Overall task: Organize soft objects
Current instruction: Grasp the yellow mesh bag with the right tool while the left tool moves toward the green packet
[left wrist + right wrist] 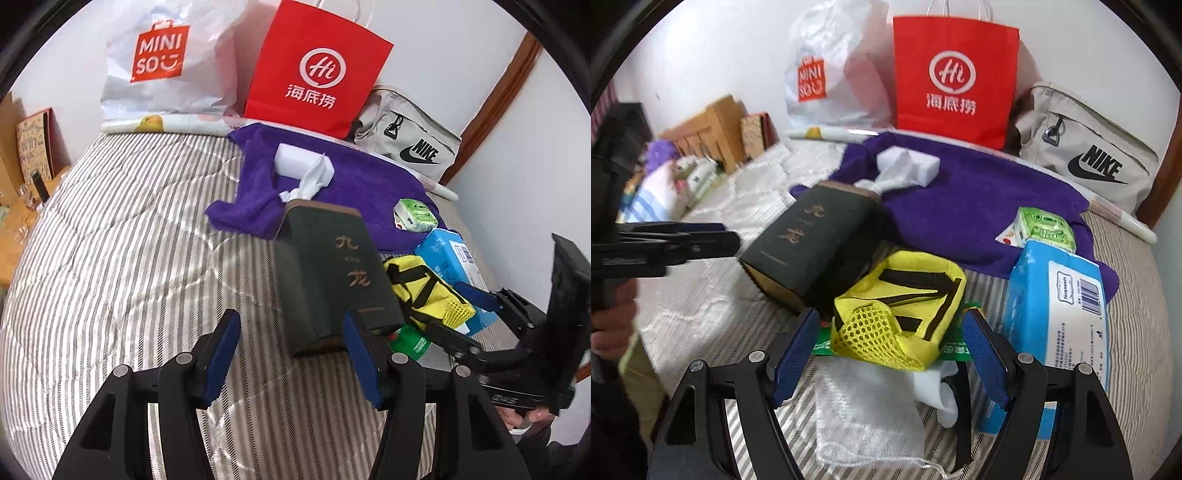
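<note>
A dark green tissue box lies on the striped quilt. Its near end sits between the fingers of my left gripper, close to the right pad; the jaws are open and neither pad presses on it. My right gripper is open around a yellow mesh pouch, which lies over a white mesh bag and a white sock. A purple towel behind carries a white tissue pack and a small green tissue pack. A blue tissue pack lies right of the pouch.
A red paper bag, a white plastic shopping bag and a beige Nike bag stand against the wall behind the bed. A wooden shelf with bottles is at the left. A green packet peeks from under the pouch.
</note>
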The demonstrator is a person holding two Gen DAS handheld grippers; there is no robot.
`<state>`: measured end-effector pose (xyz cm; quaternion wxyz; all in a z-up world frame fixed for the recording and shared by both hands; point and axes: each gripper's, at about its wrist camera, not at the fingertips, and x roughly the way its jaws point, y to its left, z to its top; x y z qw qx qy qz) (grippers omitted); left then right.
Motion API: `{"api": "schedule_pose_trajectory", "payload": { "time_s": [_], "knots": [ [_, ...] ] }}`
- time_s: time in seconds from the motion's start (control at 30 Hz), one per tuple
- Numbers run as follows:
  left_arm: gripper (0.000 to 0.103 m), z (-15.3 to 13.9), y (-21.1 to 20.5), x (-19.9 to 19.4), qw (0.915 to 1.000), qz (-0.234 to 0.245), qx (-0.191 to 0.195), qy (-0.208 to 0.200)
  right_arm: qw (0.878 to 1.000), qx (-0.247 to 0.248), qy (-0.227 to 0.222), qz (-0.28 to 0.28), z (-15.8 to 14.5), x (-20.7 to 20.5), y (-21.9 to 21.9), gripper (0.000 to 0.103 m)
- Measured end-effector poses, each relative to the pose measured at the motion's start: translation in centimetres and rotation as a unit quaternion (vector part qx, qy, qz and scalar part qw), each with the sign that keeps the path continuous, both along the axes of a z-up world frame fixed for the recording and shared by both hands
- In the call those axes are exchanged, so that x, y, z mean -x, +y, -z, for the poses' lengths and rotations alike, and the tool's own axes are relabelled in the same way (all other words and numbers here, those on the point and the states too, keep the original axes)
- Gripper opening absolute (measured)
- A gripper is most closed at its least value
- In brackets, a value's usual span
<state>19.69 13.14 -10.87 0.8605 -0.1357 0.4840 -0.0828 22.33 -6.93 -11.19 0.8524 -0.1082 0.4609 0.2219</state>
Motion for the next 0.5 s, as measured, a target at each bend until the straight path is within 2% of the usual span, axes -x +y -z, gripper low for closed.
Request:
{"api": "schedule_pose_trajectory", "payload": {
  "time_s": [0.13, 0.33, 0.5],
  "knots": [
    [0.055, 0.6, 0.6, 0.3, 1.0000, 0.003, 0.009, 0.001, 1.000, 0.024, 0.000, 0.012, 1.1, -0.3, 0.5, 0.079],
    [0.055, 1.3, 1.3, 0.8, 0.9999, 0.009, 0.011, 0.008, 1.000, 0.000, -0.012, 0.021, 0.5, 0.4, 0.0, 0.067],
    [0.055, 1.6, 1.4, 1.3, 0.9998, 0.011, 0.016, 0.010, 0.999, -0.031, -0.026, 0.029, -1.0, 1.7, -1.0, 0.065]
  ]
}}
